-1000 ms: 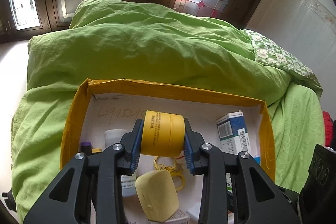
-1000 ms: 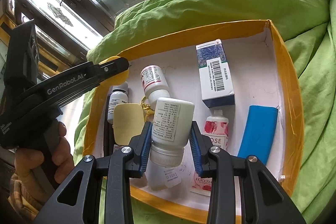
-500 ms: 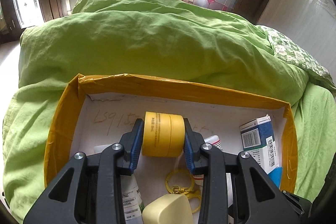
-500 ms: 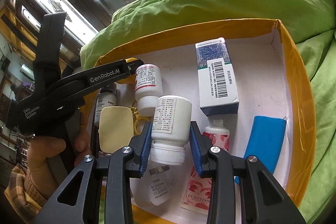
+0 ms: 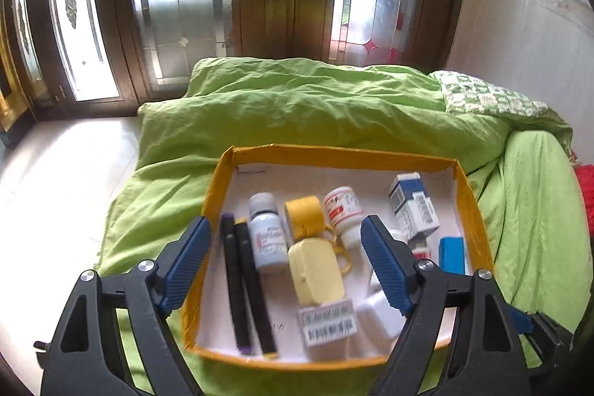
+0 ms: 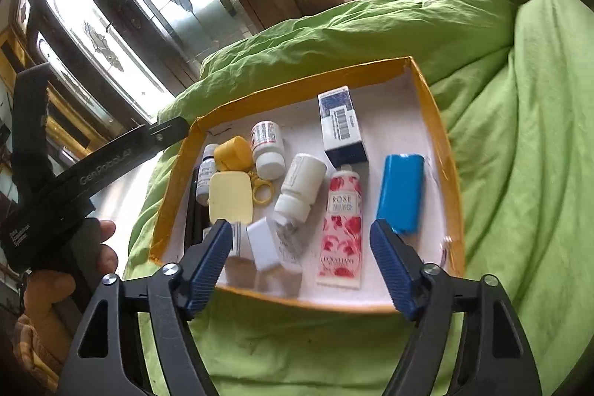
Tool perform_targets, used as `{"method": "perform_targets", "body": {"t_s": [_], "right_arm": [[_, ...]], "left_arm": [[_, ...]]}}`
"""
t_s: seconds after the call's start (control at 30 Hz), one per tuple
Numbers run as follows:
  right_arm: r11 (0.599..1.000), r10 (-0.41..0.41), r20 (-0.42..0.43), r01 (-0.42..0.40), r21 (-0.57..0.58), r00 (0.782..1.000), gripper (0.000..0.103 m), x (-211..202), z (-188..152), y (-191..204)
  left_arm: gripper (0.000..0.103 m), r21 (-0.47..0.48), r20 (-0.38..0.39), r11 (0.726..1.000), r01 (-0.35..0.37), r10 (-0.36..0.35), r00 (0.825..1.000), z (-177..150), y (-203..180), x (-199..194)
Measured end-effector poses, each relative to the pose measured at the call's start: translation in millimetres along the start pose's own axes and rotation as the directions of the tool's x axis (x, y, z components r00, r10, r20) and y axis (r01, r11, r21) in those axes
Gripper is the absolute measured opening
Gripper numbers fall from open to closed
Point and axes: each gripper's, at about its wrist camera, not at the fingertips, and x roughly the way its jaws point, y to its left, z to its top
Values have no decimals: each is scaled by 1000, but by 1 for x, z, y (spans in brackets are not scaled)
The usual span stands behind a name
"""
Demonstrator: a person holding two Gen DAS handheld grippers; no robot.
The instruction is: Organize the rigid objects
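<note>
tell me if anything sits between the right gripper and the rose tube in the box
Nothing visible does. The right gripper, its jaws opening and empty, hangs over the near edge of the box, and the rose tube lies flat just ahead. The white bottle lies beside the tube, not over it.

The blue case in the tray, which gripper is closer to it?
Right. The right gripper has the blue case just beyond its right fingertip; the left gripper hangs over the tray's left half.

Motion blur makes the small white box's [image 5: 328, 321] label unreadable.
</note>
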Motion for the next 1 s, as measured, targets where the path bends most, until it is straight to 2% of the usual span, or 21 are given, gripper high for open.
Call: {"method": "perform_targets", "body": {"t_s": [0.03, 0.2, 0.37, 0.6, 0.9, 1.0], "right_arm": [[1000, -4, -3, 4, -2, 1000, 89, -9, -10, 0], [999, -37, -31, 36, -30, 999, 102, -36, -44, -2], [995, -72, -2, 71, -74, 997, 102, -61, -68, 1], [987, -89, 85, 99, -124, 992, 102, -94, -80, 13], [988, -91, 74, 100, -116, 993, 102, -107, -97, 17], [988, -95, 57, 101, -118, 994, 102, -107, -102, 19]], "left_arm": [[83, 17, 0, 1000, -15, 15, 1000, -6, -1, -10], [83, 35, 4, 998, -47, 47, 999, -35, -4, -53], [83, 24, -11, 999, -36, 37, 999, -51, -6, -83], [86, 3, -14, 1000, -17, 18, 1000, -59, -7, -110], [86, 1, 7, 1000, -2, 2, 1000, -73, -12, -129], [86, 5, -20, 1000, 9, -9, 1000, -87, -8, -124]]}}
